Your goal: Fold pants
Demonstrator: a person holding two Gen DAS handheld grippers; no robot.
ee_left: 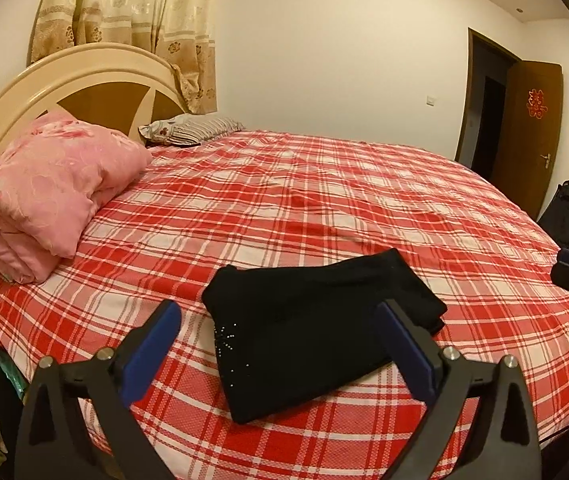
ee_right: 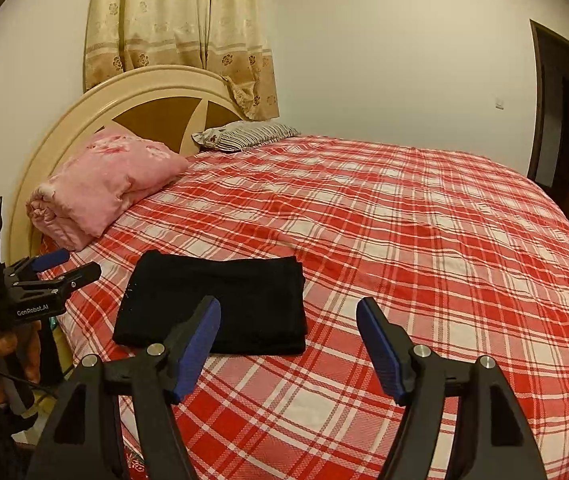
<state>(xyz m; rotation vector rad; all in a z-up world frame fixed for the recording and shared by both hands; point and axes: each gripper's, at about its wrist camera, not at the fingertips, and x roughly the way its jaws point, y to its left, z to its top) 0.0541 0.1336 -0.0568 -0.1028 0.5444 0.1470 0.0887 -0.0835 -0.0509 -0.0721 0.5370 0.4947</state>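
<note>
The black pants lie folded in a small neat pile on the bed, so the job looks about done, and the left hand-held gripper and right hand-held gripper hang wide apart, holding nothing.

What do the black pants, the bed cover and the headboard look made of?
Black pants: soft matte knit or stretch fabric, probably; it folds limply, with tiny shiny studs near one edge.
Bed cover: thin woven cloth, likely cotton; red-and-white check, shallow creases.
Headboard: rigid, probably painted wood; smooth cream arch with a faint sheen around brown panels.
</note>
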